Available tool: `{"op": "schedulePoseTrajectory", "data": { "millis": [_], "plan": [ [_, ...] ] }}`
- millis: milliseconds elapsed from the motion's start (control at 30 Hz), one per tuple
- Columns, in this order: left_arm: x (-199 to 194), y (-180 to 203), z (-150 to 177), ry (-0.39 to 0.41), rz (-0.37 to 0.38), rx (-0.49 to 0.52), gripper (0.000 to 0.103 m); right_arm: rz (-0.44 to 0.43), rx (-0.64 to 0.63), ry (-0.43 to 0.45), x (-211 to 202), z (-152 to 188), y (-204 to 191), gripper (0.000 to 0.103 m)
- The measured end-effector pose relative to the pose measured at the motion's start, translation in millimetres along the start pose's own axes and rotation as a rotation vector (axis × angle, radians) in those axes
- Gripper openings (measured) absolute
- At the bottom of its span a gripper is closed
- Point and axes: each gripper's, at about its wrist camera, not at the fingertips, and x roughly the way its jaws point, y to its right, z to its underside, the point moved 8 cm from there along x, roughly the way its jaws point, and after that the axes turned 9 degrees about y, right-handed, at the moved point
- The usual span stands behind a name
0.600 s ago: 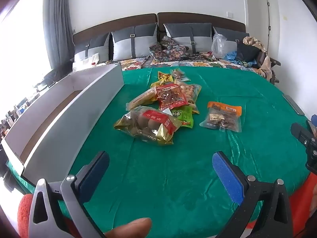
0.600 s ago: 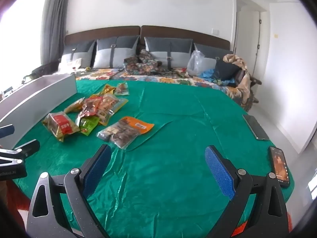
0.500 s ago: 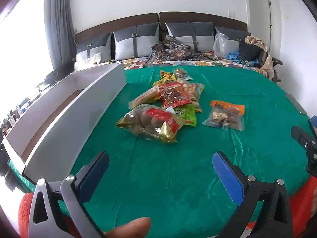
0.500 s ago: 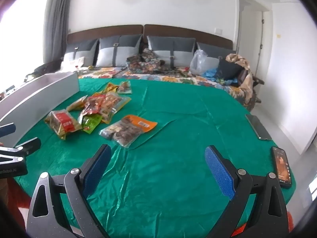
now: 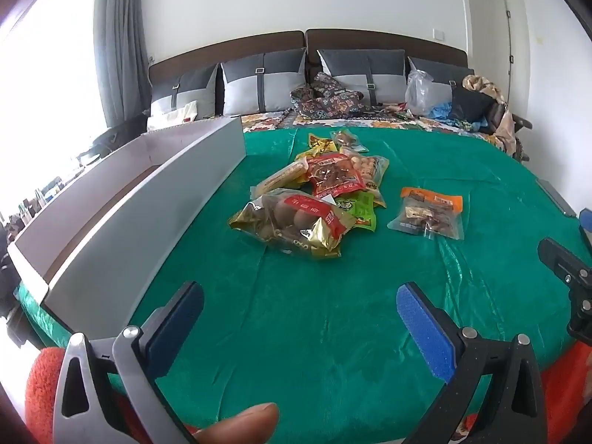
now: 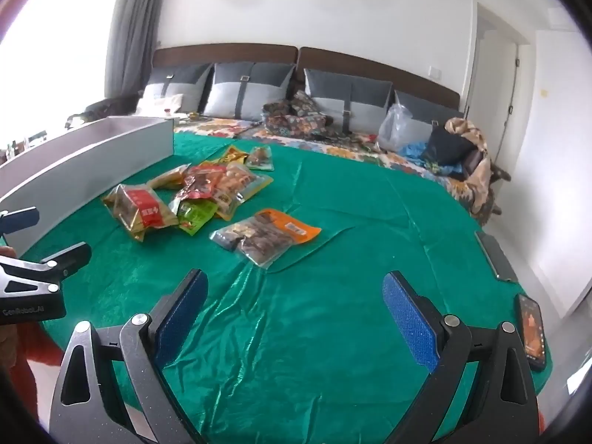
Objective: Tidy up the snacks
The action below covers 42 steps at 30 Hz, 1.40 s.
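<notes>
A heap of snack packets lies on the green cloth (image 5: 333,318): a gold and red bag (image 5: 292,226), a red packet (image 5: 333,177), a small green packet (image 5: 357,209) and others behind. An orange-topped clear packet (image 5: 429,211) lies apart to the right, seen in the right wrist view as the nearest packet (image 6: 264,236). A long white open box (image 5: 122,218) stands along the left. My left gripper (image 5: 299,310) hangs open over bare cloth, short of the heap. My right gripper (image 6: 296,307) is open too, short of the orange-topped packet. Nothing sits between either pair of fingers.
Two phones (image 6: 532,329) lie near the cloth's right edge. Grey pillows (image 5: 262,85), a plastic bag (image 5: 420,92) and bundled clothes crowd the head of the bed. The other gripper's tip (image 5: 562,262) shows at the right of the left wrist view.
Both views have shifted slightly: the packets sit a little lower and nearer in frame. Both grippers stay open.
</notes>
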Motion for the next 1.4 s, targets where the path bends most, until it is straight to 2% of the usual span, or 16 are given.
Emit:
{"op": "schedulePoseTrajectory", "data": {
  "millis": [367, 833, 1033, 1400],
  "plan": [
    [3, -7, 1, 0.012, -0.016, -0.038, 0.103, 0.003, -0.008, 0.028, -6, -5, 6, 0.097],
    [15, -19, 11, -0.032, -0.046, -0.041, 0.103, 0.003, -0.002, 0.024, -4, -5, 11, 0.097],
    [17, -17, 15, -0.047, -0.024, -0.035, 0.103, 0.0, -0.006, 0.011, -2, -2, 10, 0.097],
    [23, -19, 21, -0.08, -0.031, -0.036, 0.103, -0.004, -0.01, -0.001, 0, 0, 10, 0.097]
  ]
}}
